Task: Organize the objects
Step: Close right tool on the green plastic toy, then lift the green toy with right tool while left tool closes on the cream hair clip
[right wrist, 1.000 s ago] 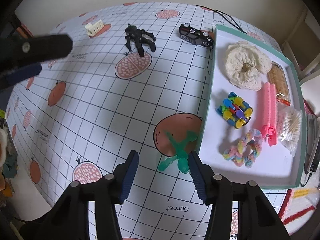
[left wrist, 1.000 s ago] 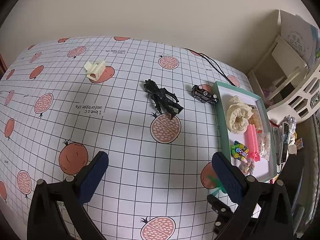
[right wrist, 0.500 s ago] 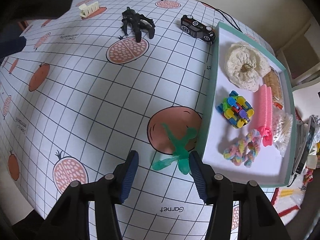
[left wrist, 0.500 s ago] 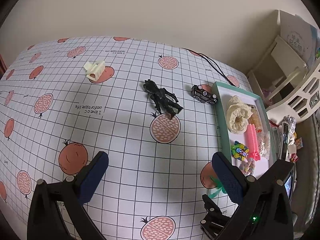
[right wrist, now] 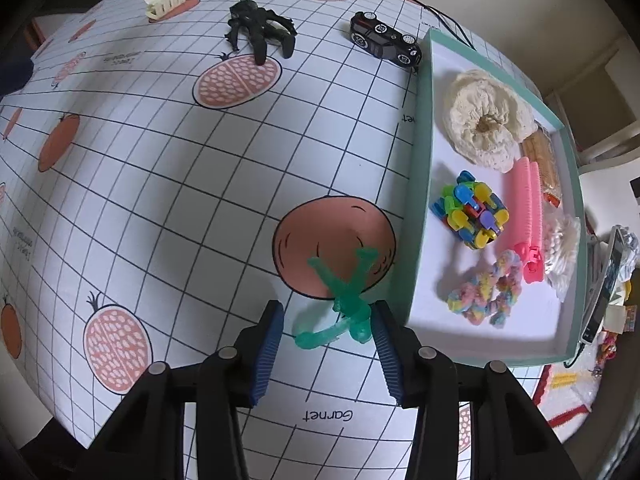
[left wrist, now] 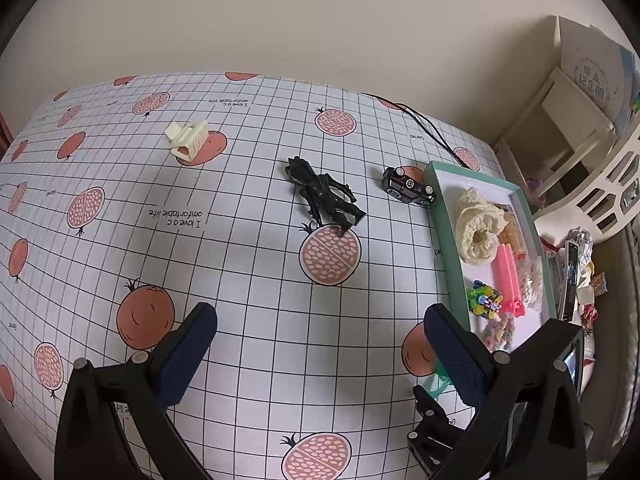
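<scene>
the right gripper (right wrist: 327, 334) has open jaws straddling the green figure (right wrist: 347, 303); close squarely on its torso before lifting. the left gripper (left wrist: 320, 344) hangs open, empty.

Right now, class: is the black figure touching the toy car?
Apart. The right wrist view shows bare checked cloth between black figure and toy car.

A translucent green figure (right wrist: 348, 300) lies flat on the tablecloth just beside the teal tray (right wrist: 420, 160), limbs splayed; farther off lie a black figure (right wrist: 260, 32), a black toy car (right wrist: 386, 40) touching the tray's corner, and a cream clip (right wrist: 164, 0)
</scene>
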`<state>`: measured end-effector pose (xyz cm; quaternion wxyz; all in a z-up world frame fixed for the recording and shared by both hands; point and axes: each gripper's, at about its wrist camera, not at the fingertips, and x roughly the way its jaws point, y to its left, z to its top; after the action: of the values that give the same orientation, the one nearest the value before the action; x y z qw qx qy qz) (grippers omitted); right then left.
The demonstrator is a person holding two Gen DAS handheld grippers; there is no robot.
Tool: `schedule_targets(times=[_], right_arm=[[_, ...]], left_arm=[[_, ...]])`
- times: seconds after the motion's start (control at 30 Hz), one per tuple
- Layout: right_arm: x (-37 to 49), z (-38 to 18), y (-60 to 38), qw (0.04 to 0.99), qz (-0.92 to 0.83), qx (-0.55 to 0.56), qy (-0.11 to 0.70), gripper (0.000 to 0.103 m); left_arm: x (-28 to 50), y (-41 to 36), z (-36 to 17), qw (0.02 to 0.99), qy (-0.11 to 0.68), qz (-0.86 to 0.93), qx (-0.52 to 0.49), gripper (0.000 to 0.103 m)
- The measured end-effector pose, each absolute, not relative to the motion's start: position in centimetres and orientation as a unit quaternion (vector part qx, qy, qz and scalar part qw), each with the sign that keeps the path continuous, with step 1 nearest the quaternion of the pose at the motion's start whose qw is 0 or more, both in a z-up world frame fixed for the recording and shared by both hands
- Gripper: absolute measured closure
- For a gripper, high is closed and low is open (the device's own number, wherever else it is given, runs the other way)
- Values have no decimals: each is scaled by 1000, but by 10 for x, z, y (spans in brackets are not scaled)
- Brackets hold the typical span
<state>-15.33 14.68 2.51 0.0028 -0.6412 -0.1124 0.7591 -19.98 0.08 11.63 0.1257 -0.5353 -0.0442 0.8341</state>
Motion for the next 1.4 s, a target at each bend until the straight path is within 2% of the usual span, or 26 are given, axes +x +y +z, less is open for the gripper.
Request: schedule_targets(times=[0.13, 0.23, 0.37, 0.5, 0.97, 1.4], right_arm=[[-154, 27, 148, 6, 762, -637, -114, 56], [-155, 29, 151, 13, 764, -635, -111, 64], [-158, 32, 158, 16, 768, -633, -101, 68], [-166, 37, 160, 14, 772, -629, -92, 81], [-181, 50, 160, -19, 784, -617, -74, 81], [-246, 58, 124, -25, 813, -579, -56, 81]], left_arm=[[-199, 2, 116, 124, -45, 834, -535, 0], [-199, 1, 114, 121, -46, 833, -538, 0], [-201, 1, 110, 117, -46, 832, -541, 0], [-205, -4, 102, 109, -53, 829, -547, 0], [-240, -32, 75, 75, -86, 835, -538, 0], [-325, -91, 58, 24, -105, 857, -503, 0]])
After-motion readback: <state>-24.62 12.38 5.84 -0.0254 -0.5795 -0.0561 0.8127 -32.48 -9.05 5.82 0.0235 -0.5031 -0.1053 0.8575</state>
